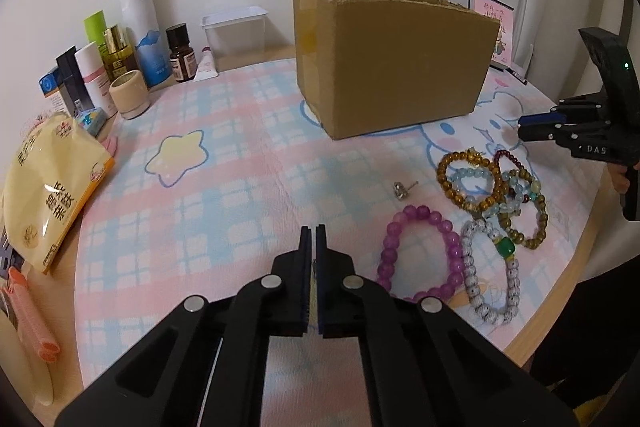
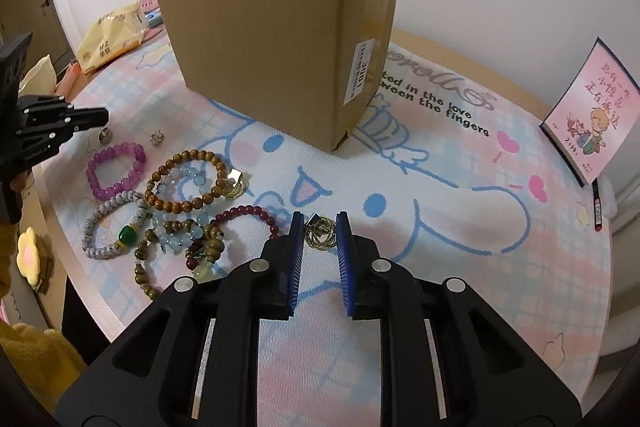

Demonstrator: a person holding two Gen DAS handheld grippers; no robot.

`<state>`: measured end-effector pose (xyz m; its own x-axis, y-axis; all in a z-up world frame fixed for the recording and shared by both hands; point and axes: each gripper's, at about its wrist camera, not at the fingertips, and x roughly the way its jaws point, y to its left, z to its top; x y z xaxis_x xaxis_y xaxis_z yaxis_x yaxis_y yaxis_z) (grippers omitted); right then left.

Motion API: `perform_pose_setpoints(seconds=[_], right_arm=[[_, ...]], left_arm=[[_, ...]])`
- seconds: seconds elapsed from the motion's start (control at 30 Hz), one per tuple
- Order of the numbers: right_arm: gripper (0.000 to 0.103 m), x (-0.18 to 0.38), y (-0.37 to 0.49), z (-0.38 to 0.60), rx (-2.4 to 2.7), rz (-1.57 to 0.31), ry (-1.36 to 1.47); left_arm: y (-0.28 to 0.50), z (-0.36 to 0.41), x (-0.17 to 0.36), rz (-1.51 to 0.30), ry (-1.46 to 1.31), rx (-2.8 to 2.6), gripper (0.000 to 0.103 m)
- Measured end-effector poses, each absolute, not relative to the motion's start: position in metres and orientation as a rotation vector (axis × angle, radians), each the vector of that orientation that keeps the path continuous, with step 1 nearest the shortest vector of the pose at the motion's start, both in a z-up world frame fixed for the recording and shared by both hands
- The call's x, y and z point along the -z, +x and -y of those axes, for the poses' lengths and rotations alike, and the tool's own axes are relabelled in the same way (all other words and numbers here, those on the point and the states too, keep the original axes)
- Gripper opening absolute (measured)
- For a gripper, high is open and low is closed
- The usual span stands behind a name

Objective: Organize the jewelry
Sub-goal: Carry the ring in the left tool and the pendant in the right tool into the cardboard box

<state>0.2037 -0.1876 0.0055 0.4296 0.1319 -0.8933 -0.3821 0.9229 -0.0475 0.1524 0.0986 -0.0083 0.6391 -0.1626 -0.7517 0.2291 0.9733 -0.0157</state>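
The left gripper is clenched on something small, too hidden to identify, left of the purple bracelet. Further right, the right gripper stands released, straddling a gold earring on the mat, before the cardboard box.

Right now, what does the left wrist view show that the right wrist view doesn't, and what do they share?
Only the left wrist view shows the clear lidded tub by the wall and the beige cup among the bottles. Only the right wrist view shows the gold earring between the open right hand-held gripper's fingers, the shipping label on the box, and the mat's printed text. Both show the cardboard box, the purple bracelet and the bracelet pile.
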Motion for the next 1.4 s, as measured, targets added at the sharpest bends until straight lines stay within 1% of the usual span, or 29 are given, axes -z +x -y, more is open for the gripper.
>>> perform_pose_setpoints(seconds=[0.03, 0.07, 0.1, 0.13, 0.17, 0.2, 0.43, 0.57, 0.63, 0.67, 0.77, 1.03, 1.4], right_arm=[[0.016, -0.006, 0.203, 0.188, -0.324, -1.082, -0.258], [0.016, -0.006, 0.203, 0.188, -0.322, -1.081, -0.258], [0.016, -0.006, 0.202, 0.188, -0.323, -1.083, -0.258], [0.016, -0.006, 0.202, 0.189, -0.323, -1.085, -0.258], [0.016, -0.006, 0.202, 0.189, -0.322, -1.086, -0.256], [0.016, -0.005, 0.202, 0.189, -0.327, -1.09, -0.254], [0.016, -0.004, 0.202, 0.189, -0.332, -1.092, -0.254], [0.016, -0.005, 0.202, 0.189, -0.331, -1.092, -0.251], [0.016, -0.005, 0.203, 0.19, -0.328, -1.093, -0.249], [0.016, -0.005, 0.203, 0.19, -0.326, -1.094, -0.245], [0.016, -0.003, 0.203, 0.192, -0.323, -1.101, -0.236], [0.016, -0.013, 0.202, 0.193, -0.323, -1.078, -0.226], [0.016, -0.072, 0.207, 0.192, -0.301, -0.988, -0.174]], left_arm=[[0.151, -0.098, 0.009, -0.851, 0.085, 0.221, 0.004], [0.15, -0.098, 0.009, -0.851, 0.09, 0.217, 0.008], [0.148, -0.097, 0.008, -0.843, 0.097, 0.212, 0.017], [0.146, -0.097, 0.007, -0.834, 0.103, 0.209, 0.024], [0.145, -0.096, 0.007, -0.827, 0.109, 0.205, 0.037], [0.143, -0.095, 0.006, -0.819, 0.12, 0.198, 0.041], [0.146, -0.092, 0.012, -0.843, 0.134, 0.208, 0.041], [0.147, -0.09, 0.018, -0.865, 0.137, 0.227, 0.037], [0.147, -0.089, 0.019, -0.868, 0.14, 0.227, 0.036], [0.148, -0.09, 0.019, -0.87, 0.14, 0.227, 0.035], [0.149, -0.091, 0.019, -0.875, 0.127, 0.225, 0.019], [0.15, -0.093, 0.006, -0.848, 0.105, 0.218, 0.019], [0.161, -0.081, -0.047, -0.723, 0.127, 0.281, 0.019]])
